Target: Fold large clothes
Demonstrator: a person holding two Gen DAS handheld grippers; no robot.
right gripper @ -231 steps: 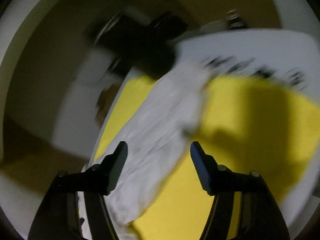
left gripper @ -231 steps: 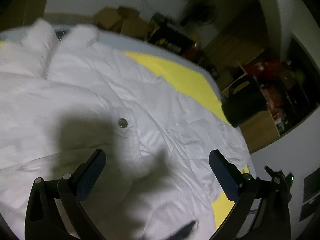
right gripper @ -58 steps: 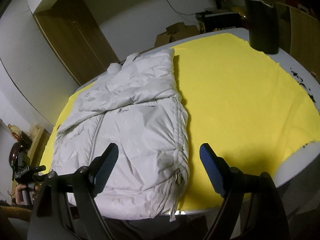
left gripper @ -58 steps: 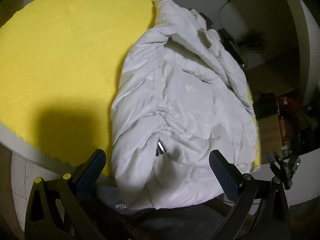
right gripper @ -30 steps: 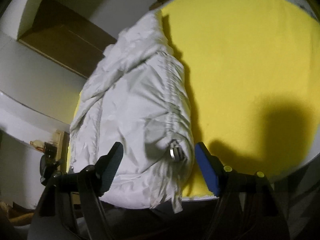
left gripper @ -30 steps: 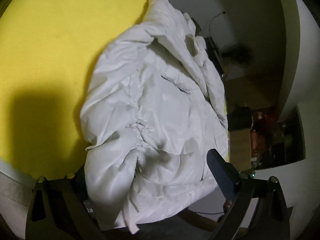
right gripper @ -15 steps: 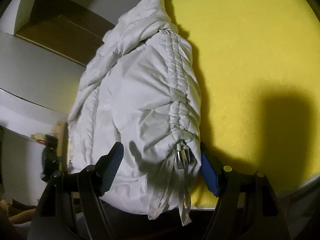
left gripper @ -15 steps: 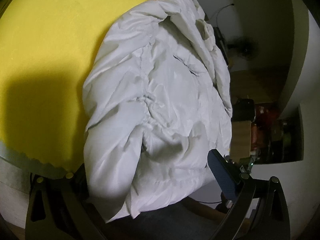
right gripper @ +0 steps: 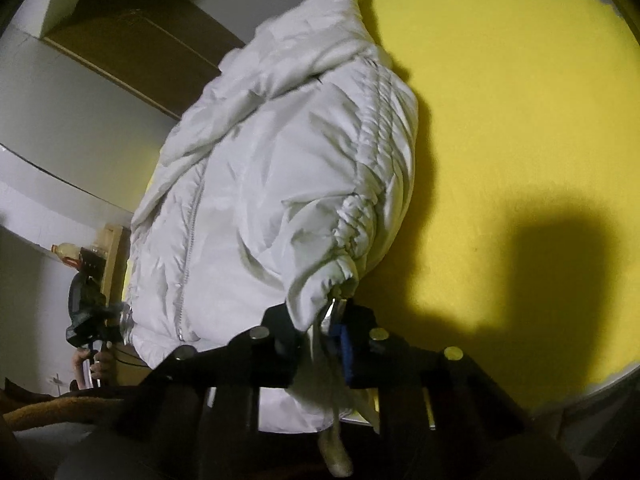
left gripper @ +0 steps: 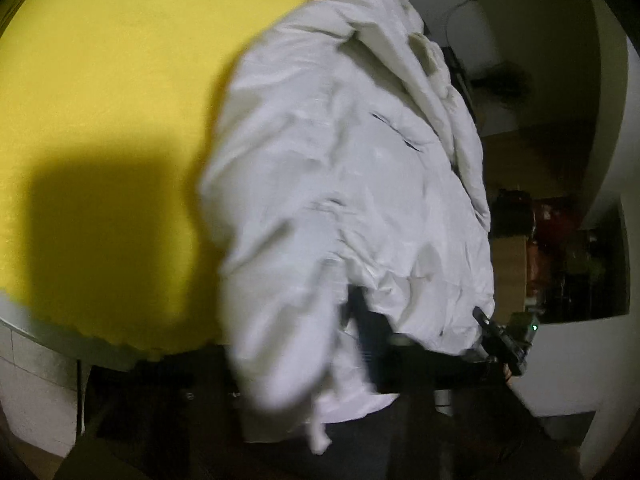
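Note:
A white puffer jacket [left gripper: 340, 160] lies on the yellow cloth [left gripper: 100, 100] over the table, its hem hanging off the near edge. In the blurred left wrist view my left gripper [left gripper: 340, 332] is closing its jaws on the hem. One dark finger [left gripper: 362, 320] shows and the other is hidden under fabric. In the right wrist view the jacket [right gripper: 260, 200] has its gathered hem corner pinched in my right gripper [right gripper: 320, 332], whose jaws are closing too. At the far left a hand holds the left gripper [right gripper: 120, 320] against the opposite hem corner.
The white table edge [right gripper: 600, 388] curves close below the yellow cloth [right gripper: 520, 120]. A wooden cabinet [right gripper: 132, 36] and a shelf with a bottle [right gripper: 66, 250] stand beyond the jacket. A fan [left gripper: 504, 80] and cluttered shelves [left gripper: 560, 240] are at the right.
Both pairs of jaws have drawn in from wide apart onto the jacket's hem. The hem has bunched up toward the cameras, and the left view has become blurred.

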